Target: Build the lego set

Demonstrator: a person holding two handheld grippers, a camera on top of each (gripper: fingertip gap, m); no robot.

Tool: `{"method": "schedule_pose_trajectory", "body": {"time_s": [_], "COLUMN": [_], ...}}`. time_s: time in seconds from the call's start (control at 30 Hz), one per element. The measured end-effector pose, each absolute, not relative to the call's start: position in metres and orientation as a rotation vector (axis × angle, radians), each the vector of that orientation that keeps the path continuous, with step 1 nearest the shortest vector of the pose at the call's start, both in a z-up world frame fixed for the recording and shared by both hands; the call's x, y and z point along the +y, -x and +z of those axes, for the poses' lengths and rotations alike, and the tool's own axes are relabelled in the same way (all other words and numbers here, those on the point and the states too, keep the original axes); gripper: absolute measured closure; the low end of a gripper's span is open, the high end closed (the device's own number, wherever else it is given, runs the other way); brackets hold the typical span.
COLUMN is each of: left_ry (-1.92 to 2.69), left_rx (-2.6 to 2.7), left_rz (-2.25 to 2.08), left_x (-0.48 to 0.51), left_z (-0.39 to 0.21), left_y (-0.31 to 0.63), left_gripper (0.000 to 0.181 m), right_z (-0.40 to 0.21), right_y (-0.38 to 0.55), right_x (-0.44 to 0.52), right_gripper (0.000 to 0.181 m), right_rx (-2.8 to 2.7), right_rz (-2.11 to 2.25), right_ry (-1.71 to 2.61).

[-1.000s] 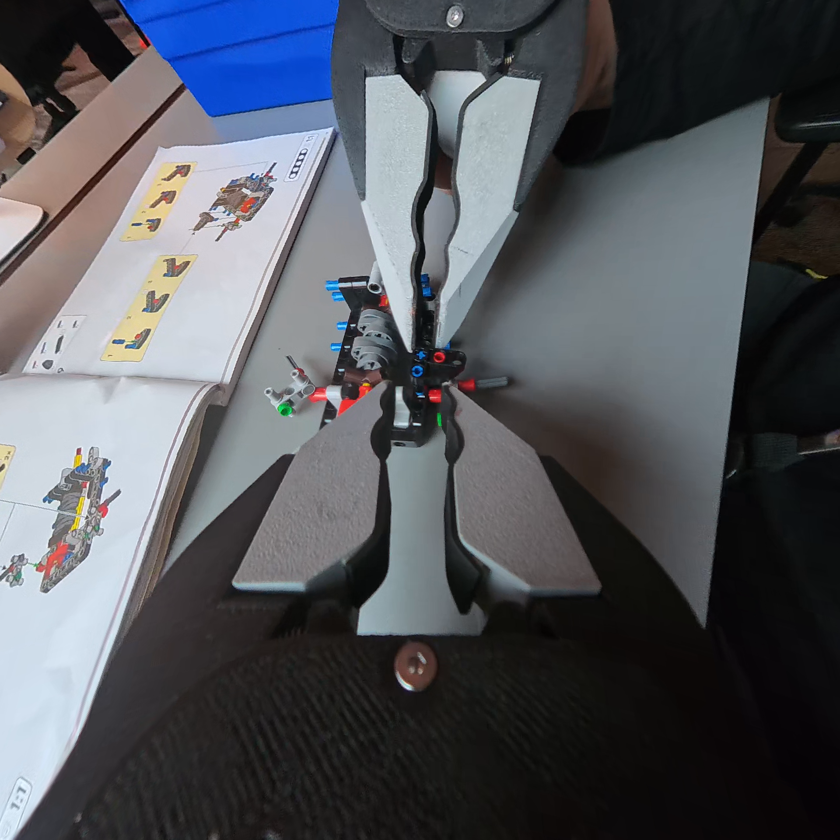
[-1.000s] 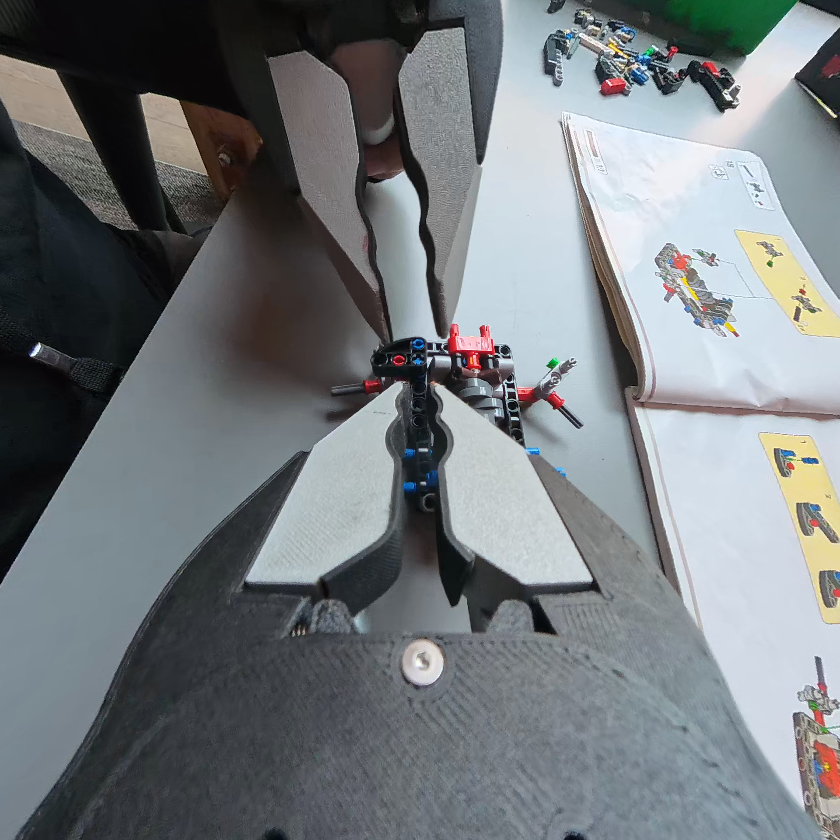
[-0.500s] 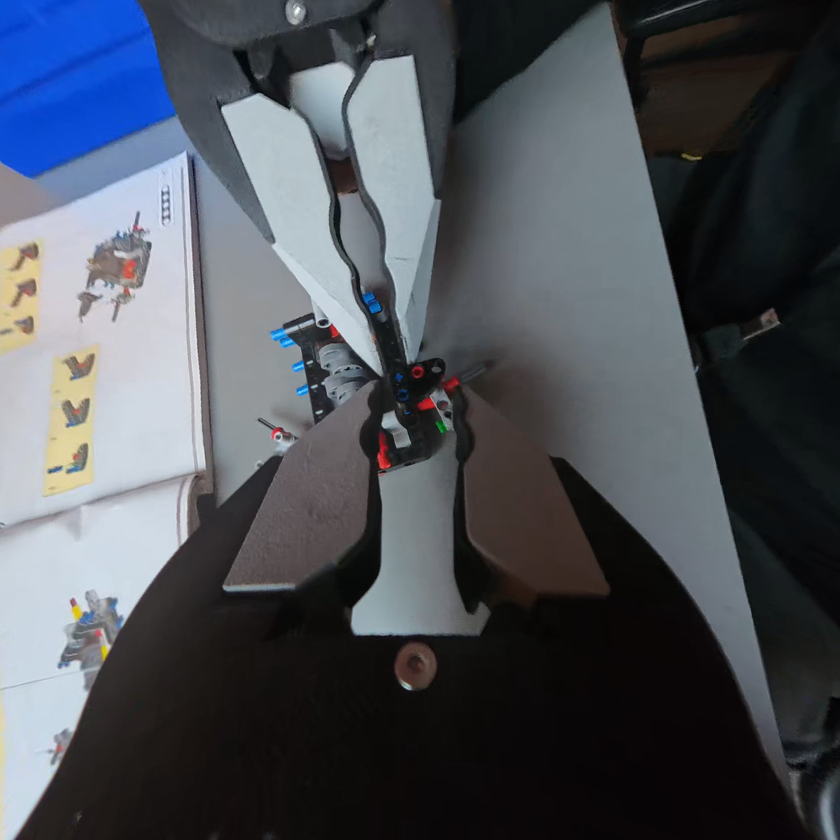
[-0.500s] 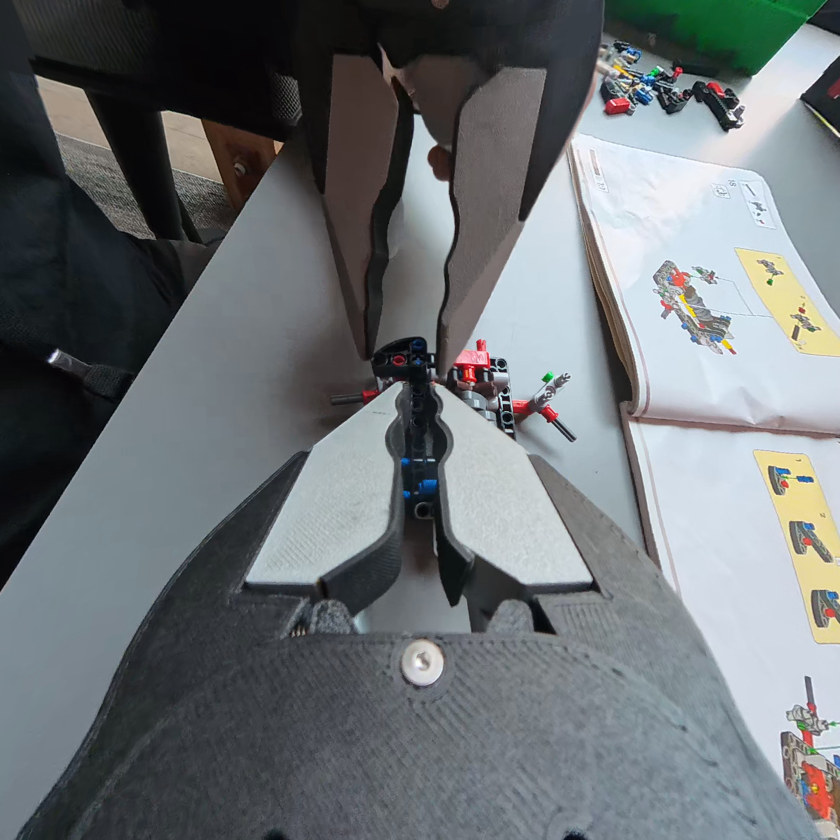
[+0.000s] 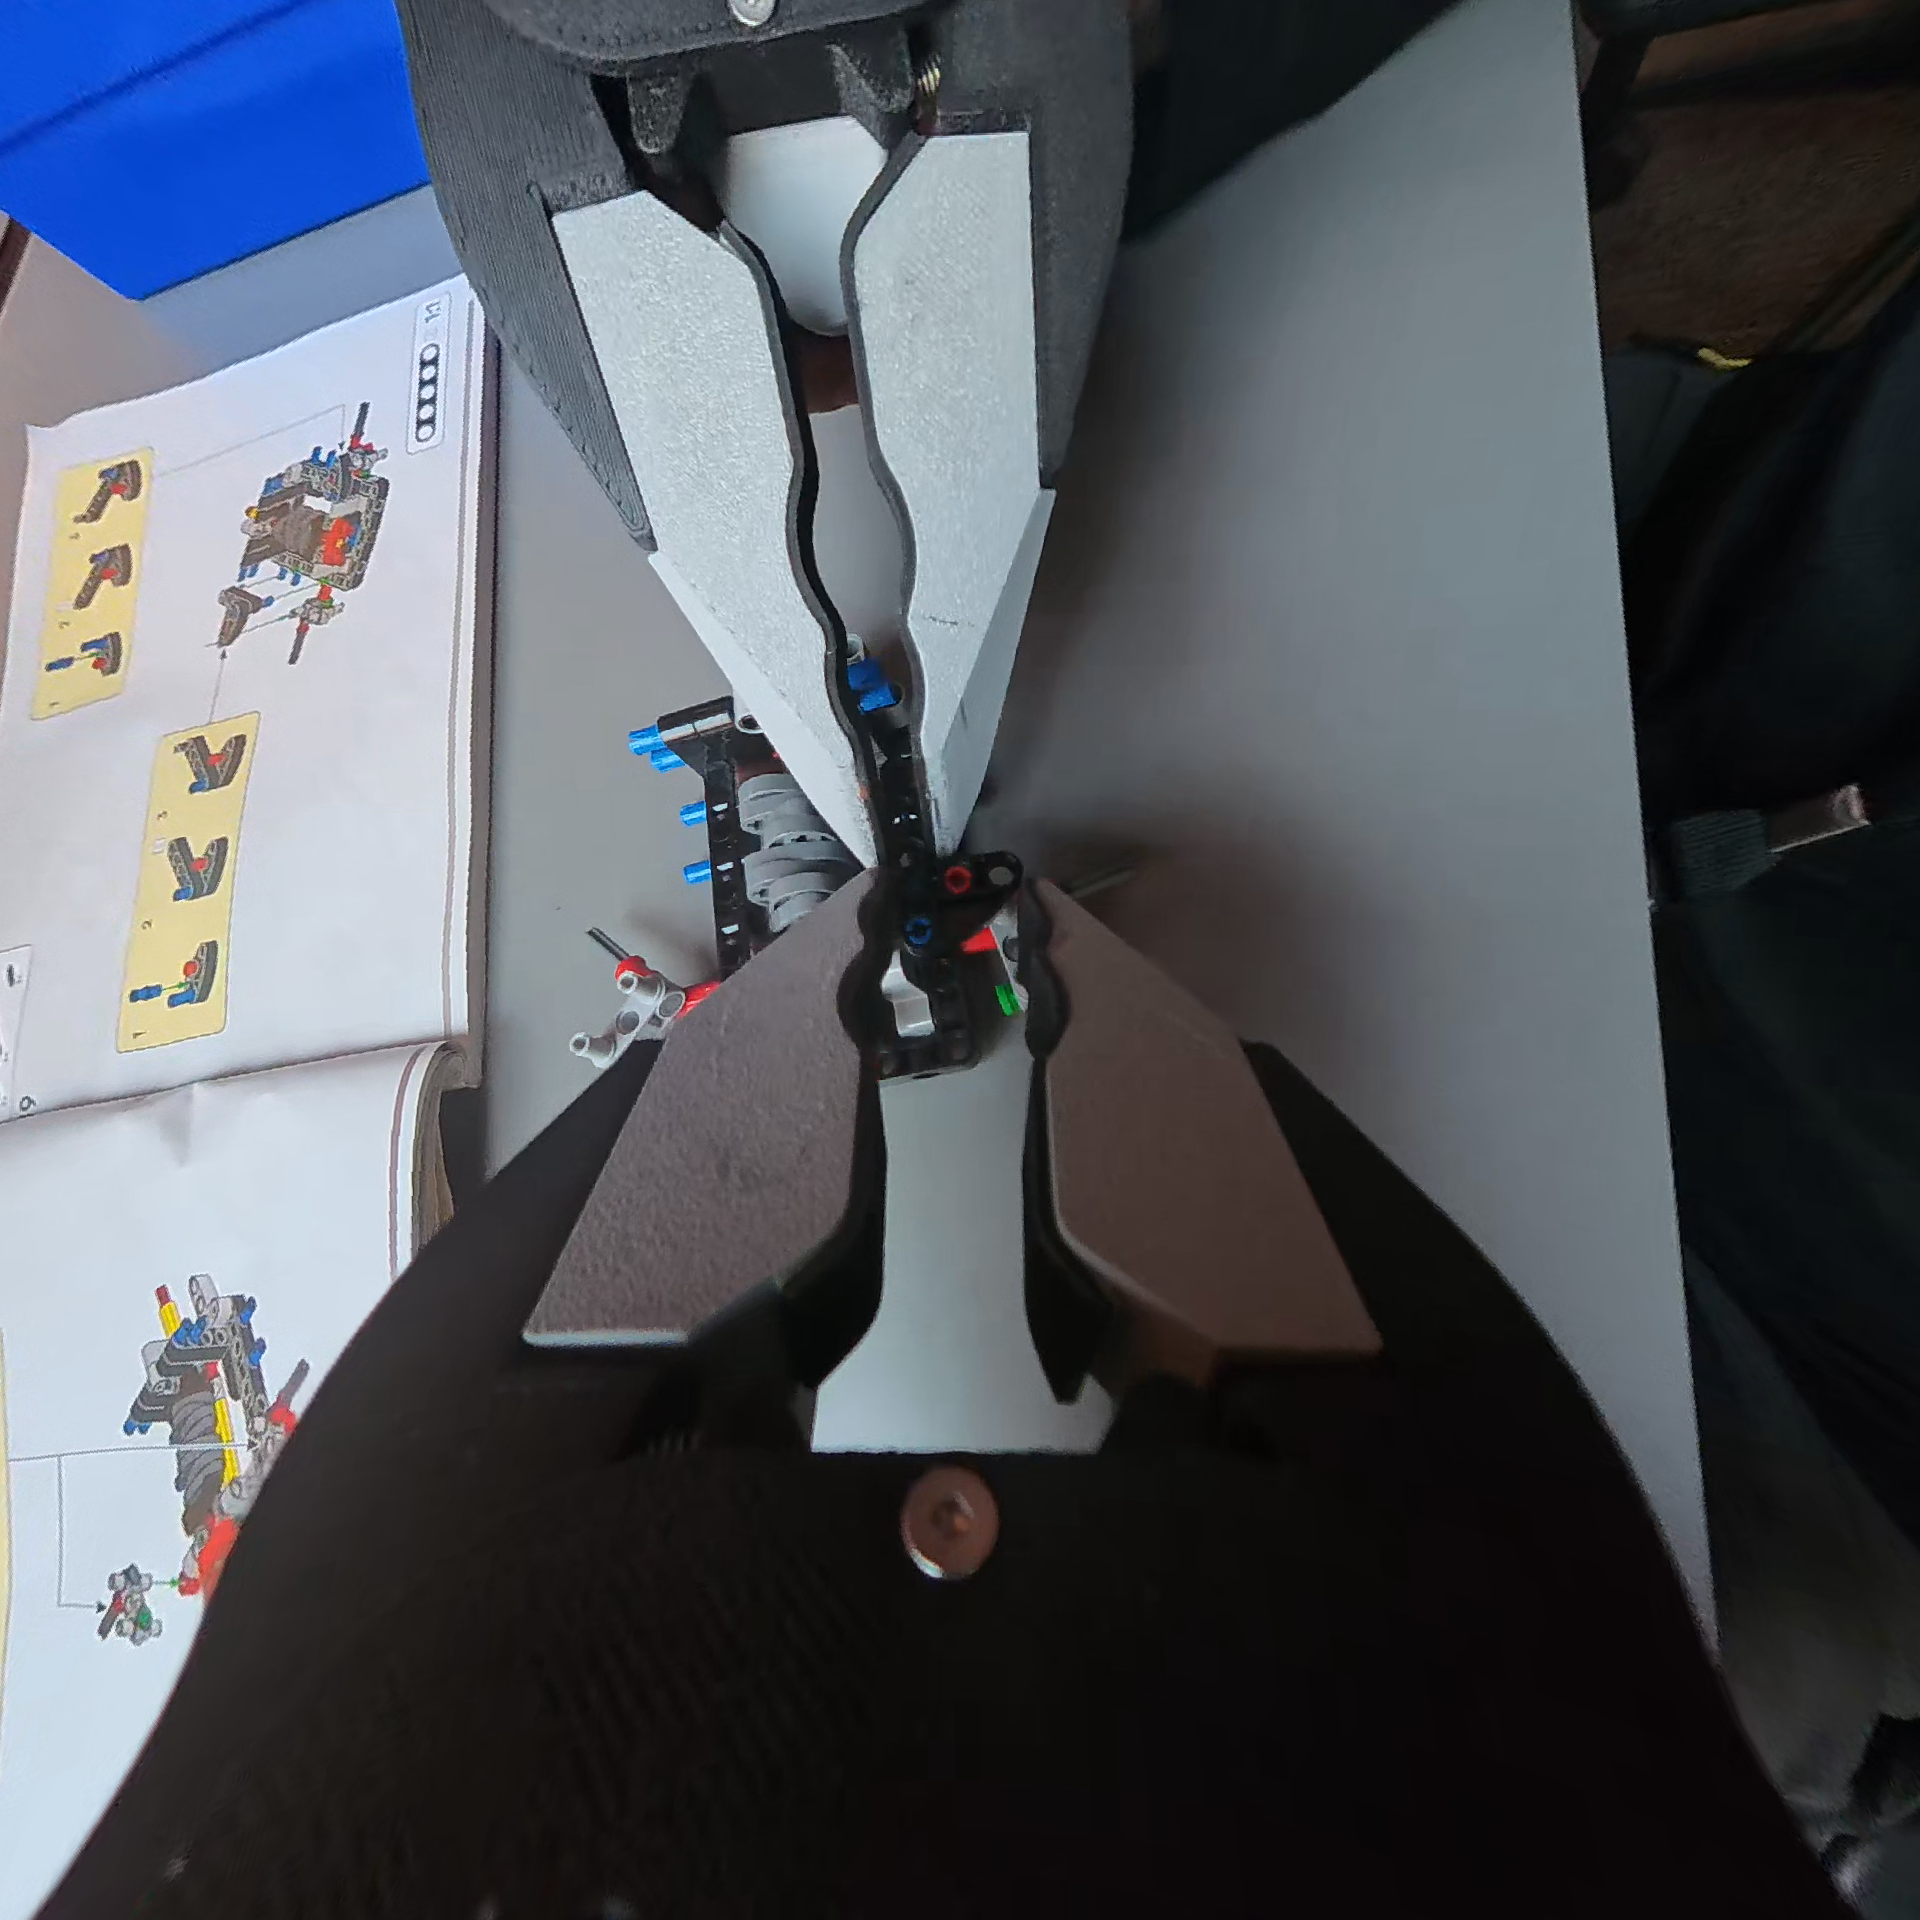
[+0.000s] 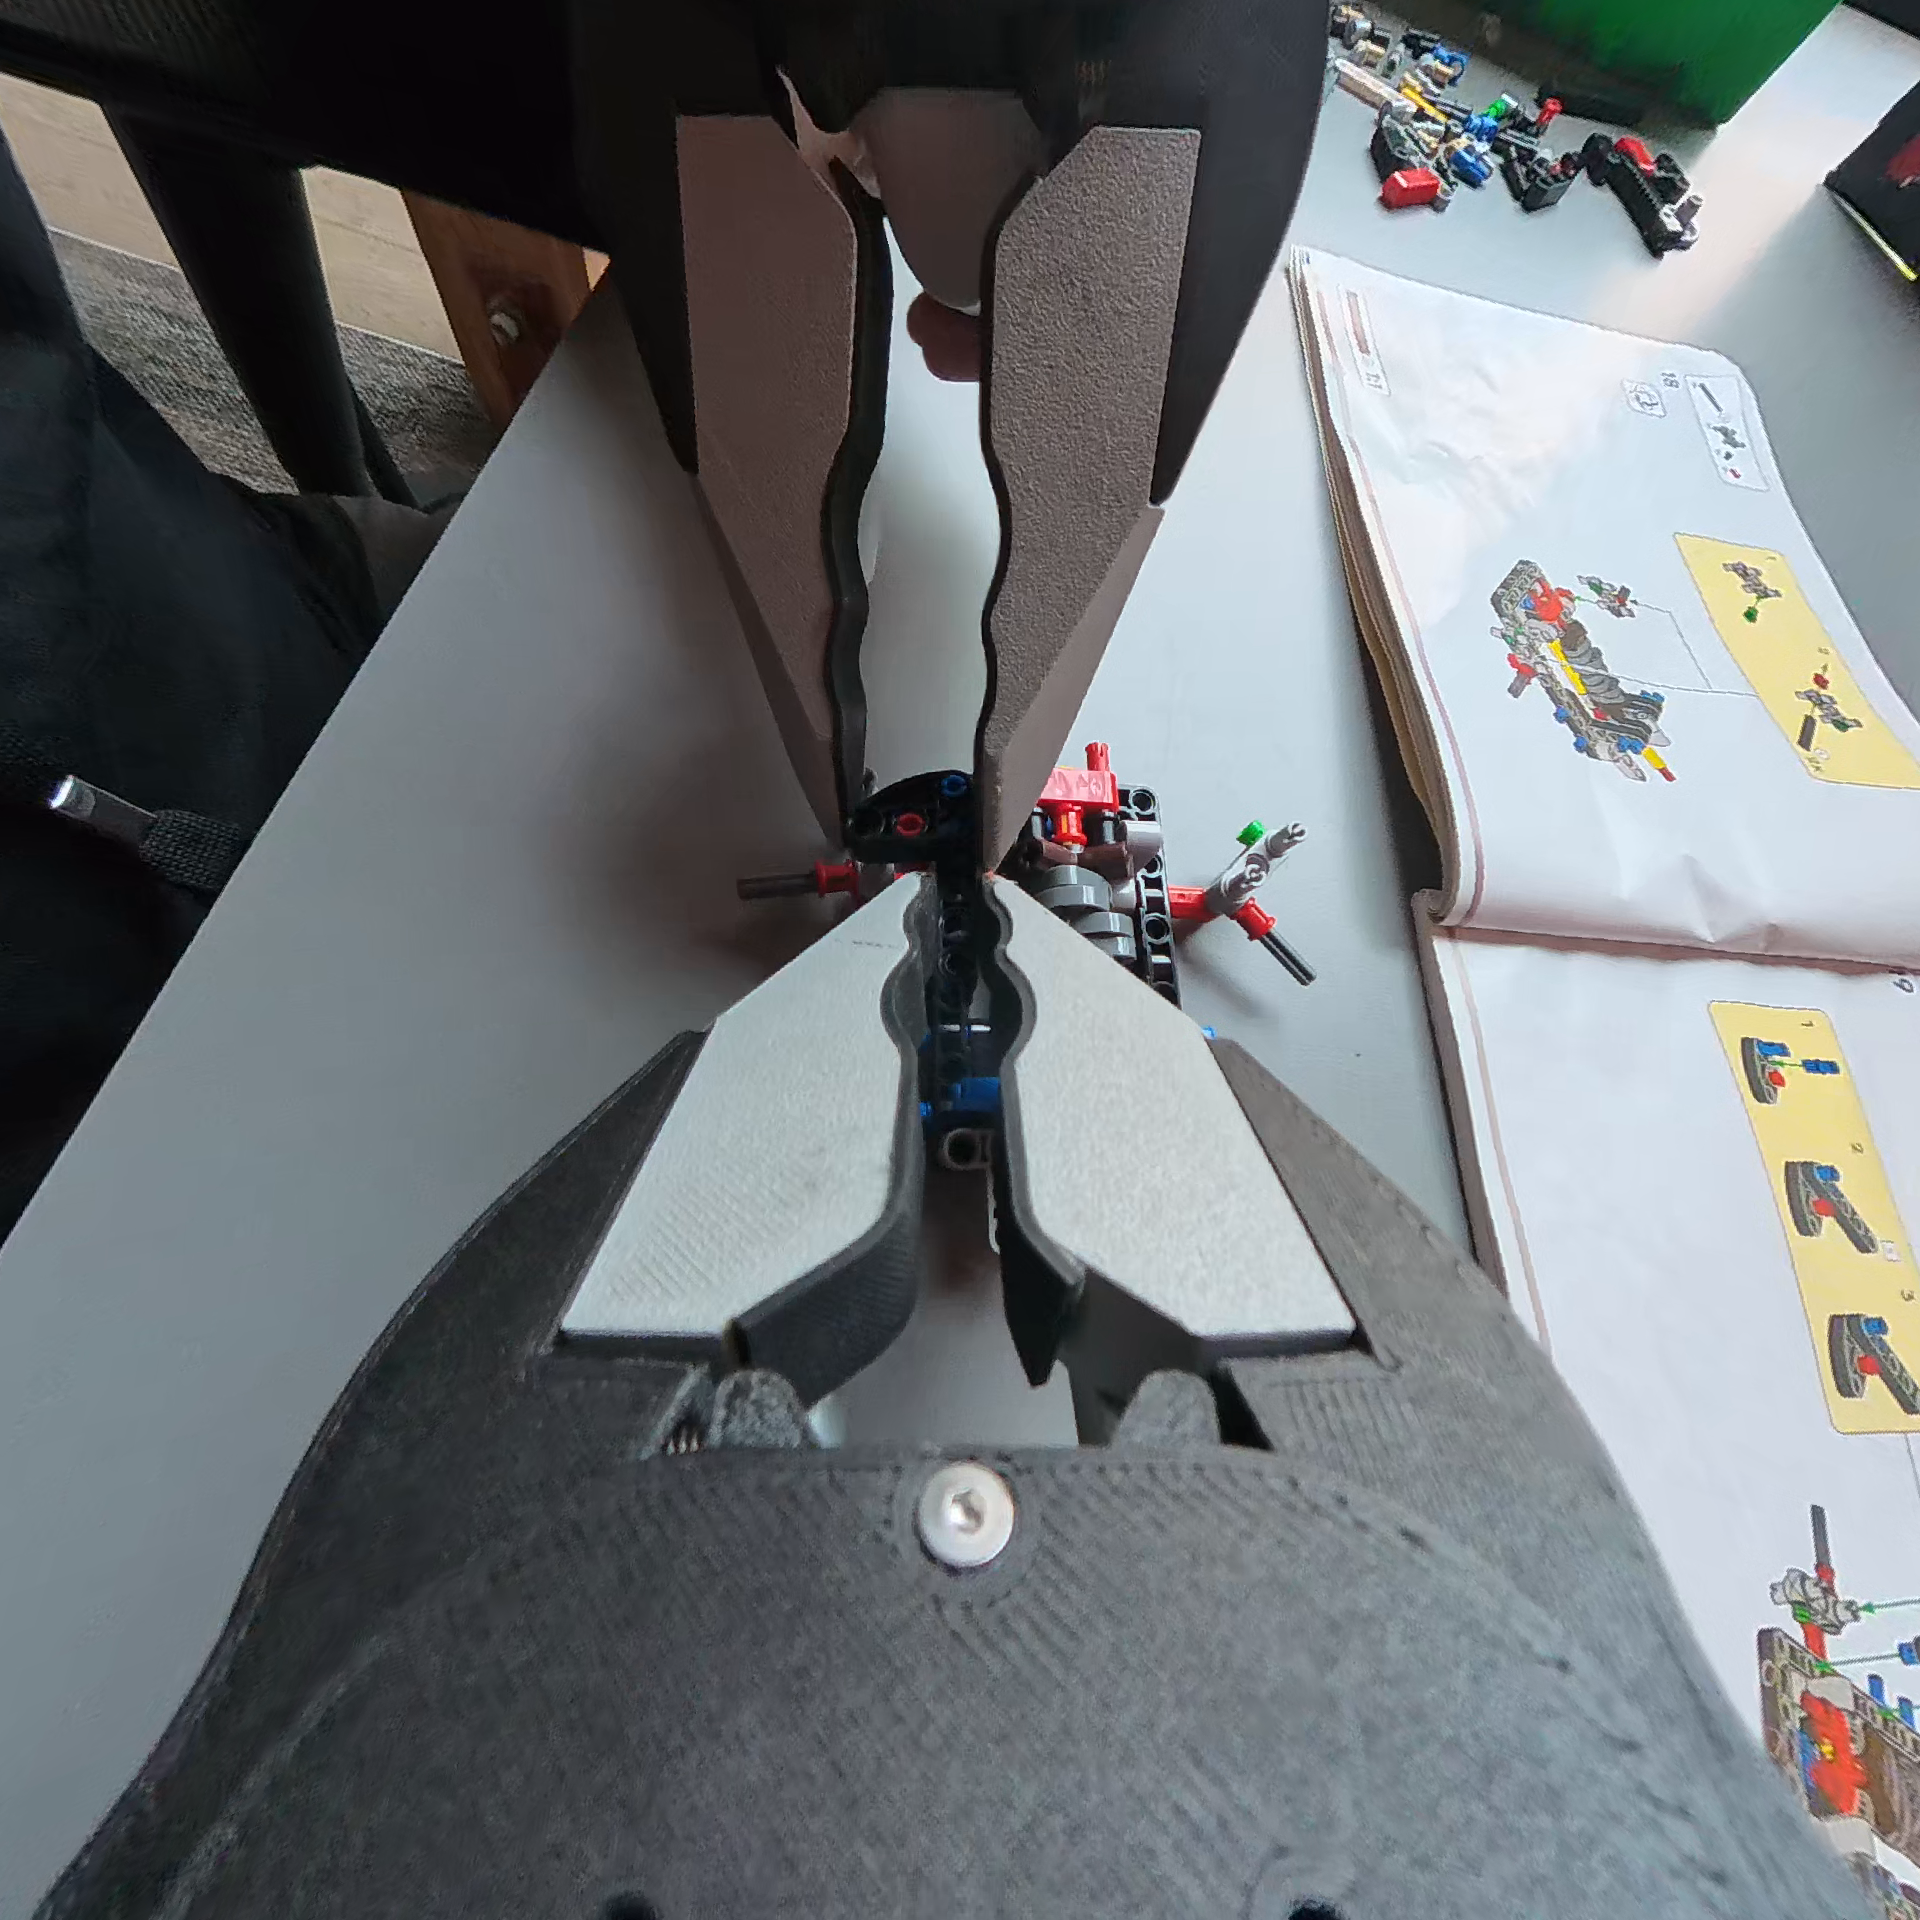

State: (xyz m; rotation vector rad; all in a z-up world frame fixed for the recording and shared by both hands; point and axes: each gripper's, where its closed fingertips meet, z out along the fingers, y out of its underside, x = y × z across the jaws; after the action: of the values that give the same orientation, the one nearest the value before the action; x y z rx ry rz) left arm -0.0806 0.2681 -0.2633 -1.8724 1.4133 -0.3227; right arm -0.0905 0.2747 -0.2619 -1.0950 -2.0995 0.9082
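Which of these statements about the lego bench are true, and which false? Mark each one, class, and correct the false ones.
1. The right claw is shut on the lego model. True.
2. The open booklet lies on the table. True.
3. The loose pile of lego parts sits in front of a blue box. False: the box behind it is green.
4. The left claw hangs open, clear of the model. False: its tips grip the black curved piece on the model.
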Motion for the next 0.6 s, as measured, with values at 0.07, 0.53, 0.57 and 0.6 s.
{"method": "schedule_pose_trajectory", "body": {"time_s": [0.07, 0.53, 0.57, 0.6], "left_ry": [1.885, 1.869, 1.868, 1.870], "left_rx": [1.404, 1.390, 1.390, 1.389], "left_rz": [-0.314, -0.291, -0.296, -0.299], "left_x": [0.267, 0.270, 0.270, 0.270], "left_z": [-0.265, -0.266, -0.267, -0.268], "left_y": [0.080, 0.083, 0.084, 0.084], "left_gripper": [0.161, 0.161, 0.162, 0.162], "right_z": [-0.261, -0.256, -0.257, -0.256], "right_y": [0.088, 0.088, 0.089, 0.089], "right_x": [0.275, 0.265, 0.266, 0.265], "right_gripper": [0.176, 0.181, 0.181, 0.181], "right_rx": [-2.107, -2.095, -2.095, -2.090], "right_rz": [0.891, 0.930, 0.929, 0.931], "right_ry": [1.090, 1.060, 1.065, 1.065]}}
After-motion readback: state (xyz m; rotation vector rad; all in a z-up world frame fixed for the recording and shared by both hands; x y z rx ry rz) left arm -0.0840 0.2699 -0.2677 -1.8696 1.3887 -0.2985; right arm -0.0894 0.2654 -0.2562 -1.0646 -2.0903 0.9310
